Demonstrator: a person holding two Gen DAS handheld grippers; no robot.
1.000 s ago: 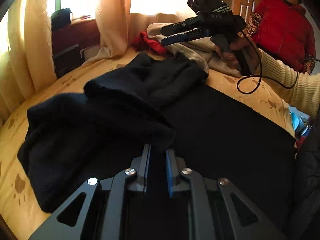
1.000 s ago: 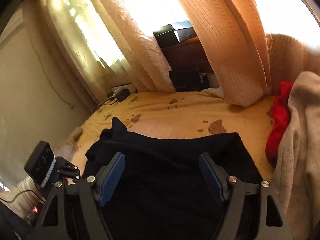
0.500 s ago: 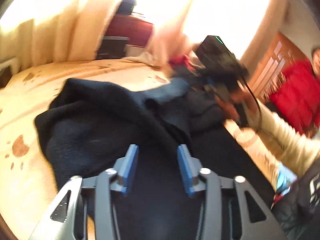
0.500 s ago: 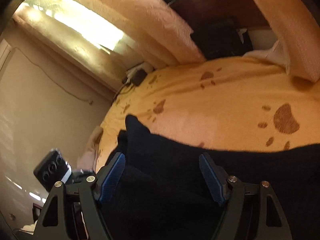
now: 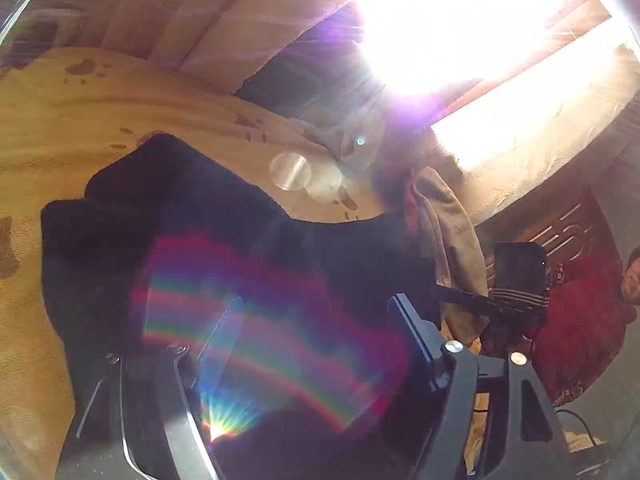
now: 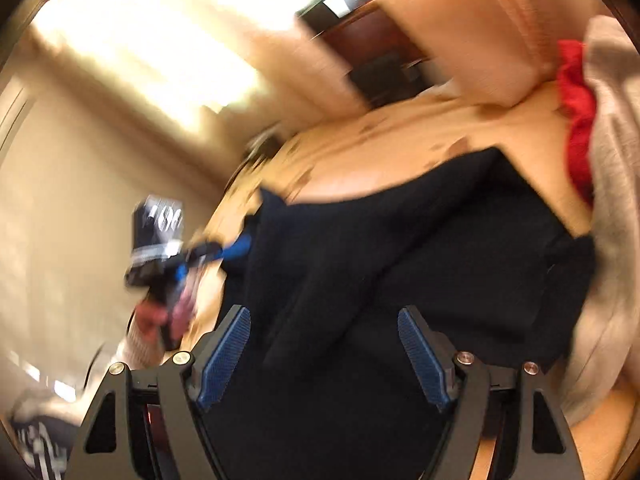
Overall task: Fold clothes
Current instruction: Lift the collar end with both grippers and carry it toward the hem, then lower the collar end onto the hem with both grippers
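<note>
Both jaws gape wide, empty: left gripper and right gripper over the bulky black knitted garment on the yellow paw-print bedspread; thick layers risk slipping, spoiling folds.

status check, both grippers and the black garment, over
Left gripper open, right gripper open, both empty. Black knit garment rumpled on yellow paw-print bedspread. Beige and red clothes pile alongside.

Beyond our fingers we see a yellow bedspread printed with brown paw marks, and pale curtains above it under window glare. Right of our fingers, a person in a red jacket stands before a carved wooden door.
</note>
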